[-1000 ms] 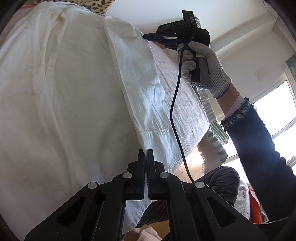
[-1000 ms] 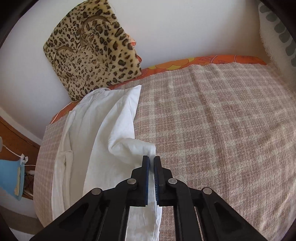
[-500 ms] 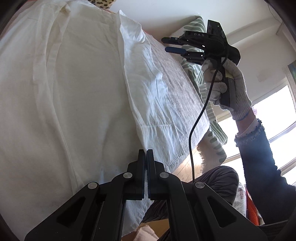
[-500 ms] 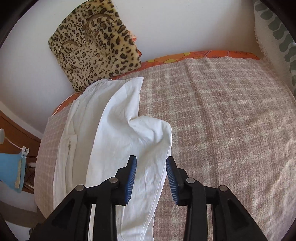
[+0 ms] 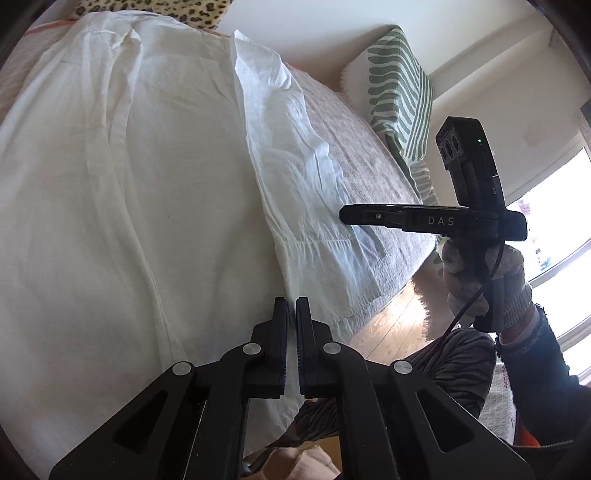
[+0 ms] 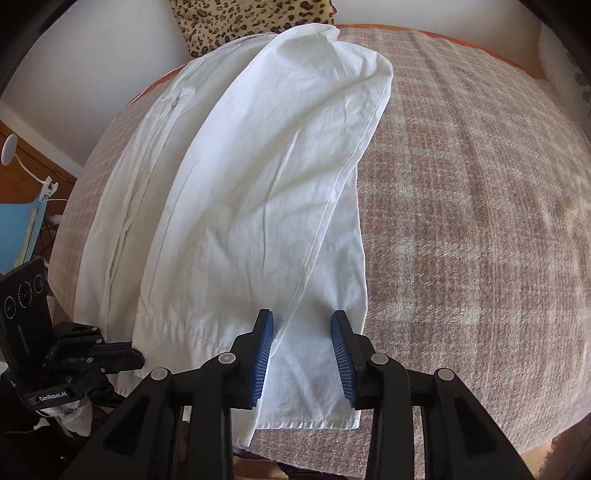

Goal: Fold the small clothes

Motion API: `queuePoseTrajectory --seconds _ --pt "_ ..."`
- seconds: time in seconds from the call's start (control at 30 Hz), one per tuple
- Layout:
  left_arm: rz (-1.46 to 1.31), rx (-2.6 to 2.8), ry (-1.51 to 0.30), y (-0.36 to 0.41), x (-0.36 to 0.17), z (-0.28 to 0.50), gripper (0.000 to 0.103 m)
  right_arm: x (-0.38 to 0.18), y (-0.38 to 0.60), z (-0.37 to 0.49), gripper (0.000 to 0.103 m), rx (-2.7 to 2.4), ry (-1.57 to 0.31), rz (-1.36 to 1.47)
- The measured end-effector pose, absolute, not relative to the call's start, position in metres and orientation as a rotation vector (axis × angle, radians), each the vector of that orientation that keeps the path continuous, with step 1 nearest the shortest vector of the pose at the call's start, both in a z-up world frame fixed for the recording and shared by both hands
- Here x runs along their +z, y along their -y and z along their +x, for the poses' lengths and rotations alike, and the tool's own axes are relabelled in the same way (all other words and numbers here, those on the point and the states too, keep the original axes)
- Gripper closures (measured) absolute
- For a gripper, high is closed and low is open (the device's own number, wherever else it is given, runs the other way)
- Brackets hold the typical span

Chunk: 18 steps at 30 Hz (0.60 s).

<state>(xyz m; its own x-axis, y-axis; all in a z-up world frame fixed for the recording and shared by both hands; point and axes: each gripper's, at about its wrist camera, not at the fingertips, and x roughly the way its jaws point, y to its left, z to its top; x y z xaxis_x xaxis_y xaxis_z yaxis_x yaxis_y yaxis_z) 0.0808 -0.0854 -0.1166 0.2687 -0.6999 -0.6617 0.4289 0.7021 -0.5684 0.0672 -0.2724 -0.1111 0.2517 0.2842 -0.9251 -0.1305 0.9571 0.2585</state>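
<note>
A white garment (image 5: 147,184) lies spread on the checked bed cover (image 6: 461,221). One long flap (image 6: 280,177) of it is folded over the rest. My left gripper (image 5: 291,314) sits at the garment's near hem. Its jaws are opening and stand a narrow slit apart, with nothing visible in the slit. The right wrist view shows that left gripper (image 6: 127,356) from the side, tips at the hem's corner. My right gripper (image 6: 301,354) is open just above the flap's lower end, its blue pads (image 6: 263,354) clear of the cloth. A gloved hand (image 5: 484,284) holds the right gripper (image 5: 341,216).
A leopard-print cushion (image 6: 255,22) leans on the wall at the bed's far side. A green-striped pillow (image 5: 402,92) stands at the far right. Wooden floor (image 5: 388,317) and the person's striped trouser leg (image 5: 454,354) lie off the near edge. A blue object (image 6: 18,229) stands at the left.
My right gripper opened, let go of the flap's corner and drew back to the near end of the bed. The flap now lies flat. My left jaws parted slightly.
</note>
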Motion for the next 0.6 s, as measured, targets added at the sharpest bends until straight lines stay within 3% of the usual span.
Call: queuePoseTrajectory --seconds 0.2,0.3,0.47,0.6 --pt "-0.133 -0.737 -0.873 0.090 -0.080 0.055 0.093 -0.078 0.311 0.058 0.067 0.255 -1.095 0.268" --pt "-0.063 -0.771 -0.831 0.108 -0.071 0.051 0.068 -0.072 0.337 0.052 0.061 0.254 -1.032 0.375" --pt "0.004 -0.813 -0.817 0.153 -0.072 0.056 0.067 -0.059 0.367 0.048 0.059 0.236 -0.946 0.472" --pt "0.062 -0.860 -0.839 0.187 -0.080 0.056 0.061 -0.047 0.389 0.042 0.046 0.215 -0.875 0.530"
